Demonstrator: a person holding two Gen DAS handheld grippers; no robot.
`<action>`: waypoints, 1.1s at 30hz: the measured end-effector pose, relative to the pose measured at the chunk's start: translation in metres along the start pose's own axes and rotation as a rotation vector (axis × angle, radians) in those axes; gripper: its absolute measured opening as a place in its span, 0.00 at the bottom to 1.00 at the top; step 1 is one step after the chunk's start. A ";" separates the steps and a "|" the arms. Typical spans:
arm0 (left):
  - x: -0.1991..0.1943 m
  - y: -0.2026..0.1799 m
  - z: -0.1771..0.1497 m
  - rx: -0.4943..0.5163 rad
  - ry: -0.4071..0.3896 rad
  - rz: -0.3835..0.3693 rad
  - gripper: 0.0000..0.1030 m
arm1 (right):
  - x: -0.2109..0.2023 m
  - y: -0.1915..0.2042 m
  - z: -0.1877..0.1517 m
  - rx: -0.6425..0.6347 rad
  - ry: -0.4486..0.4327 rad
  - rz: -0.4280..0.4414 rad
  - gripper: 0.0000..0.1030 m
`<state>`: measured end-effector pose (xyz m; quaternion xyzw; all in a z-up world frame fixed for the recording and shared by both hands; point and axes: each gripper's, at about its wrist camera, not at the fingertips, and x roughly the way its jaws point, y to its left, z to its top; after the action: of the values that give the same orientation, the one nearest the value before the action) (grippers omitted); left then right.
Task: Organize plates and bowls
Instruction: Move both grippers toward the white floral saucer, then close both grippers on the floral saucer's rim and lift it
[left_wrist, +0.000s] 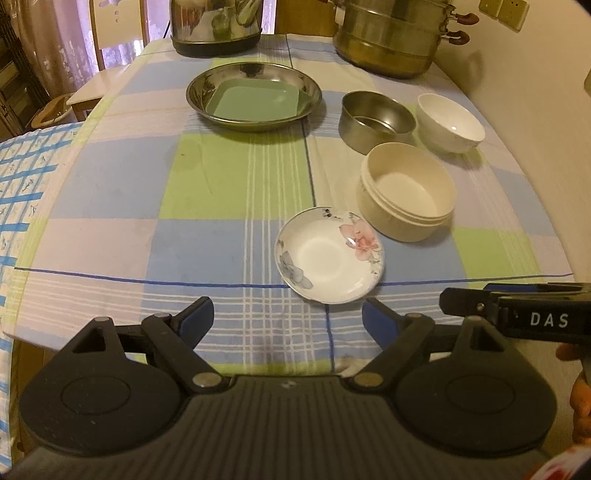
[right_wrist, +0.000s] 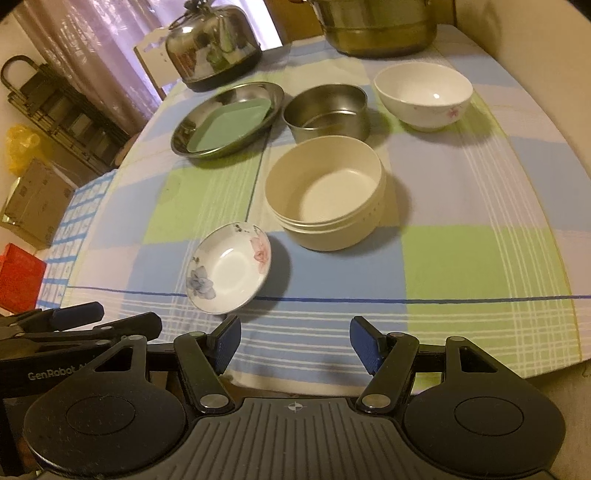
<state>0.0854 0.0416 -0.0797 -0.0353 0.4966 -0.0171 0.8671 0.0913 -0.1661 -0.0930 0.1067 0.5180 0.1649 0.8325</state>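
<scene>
green plate in steel dish, bowls upright

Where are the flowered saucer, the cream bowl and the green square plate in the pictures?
flowered saucer (left_wrist: 330, 254): left wrist view, on its white centre.
cream bowl (right_wrist: 332, 192): right wrist view, on its inner floor.
green square plate (left_wrist: 255, 101): left wrist view, on its flat middle, inside the steel dish.

Saucer before tub; tray in basin.
</scene>
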 end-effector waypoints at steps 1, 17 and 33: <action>0.003 0.001 0.001 0.005 -0.003 -0.002 0.80 | 0.002 0.000 0.001 -0.003 -0.003 -0.005 0.64; 0.055 0.011 0.012 0.070 -0.024 -0.064 0.42 | 0.049 0.020 0.008 -0.096 -0.067 0.020 0.39; 0.081 0.015 0.027 0.104 0.006 -0.082 0.20 | 0.077 0.027 0.018 -0.099 -0.071 -0.002 0.21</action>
<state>0.1498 0.0529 -0.1371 -0.0107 0.4957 -0.0785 0.8649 0.1348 -0.1119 -0.1397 0.0705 0.4795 0.1858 0.8548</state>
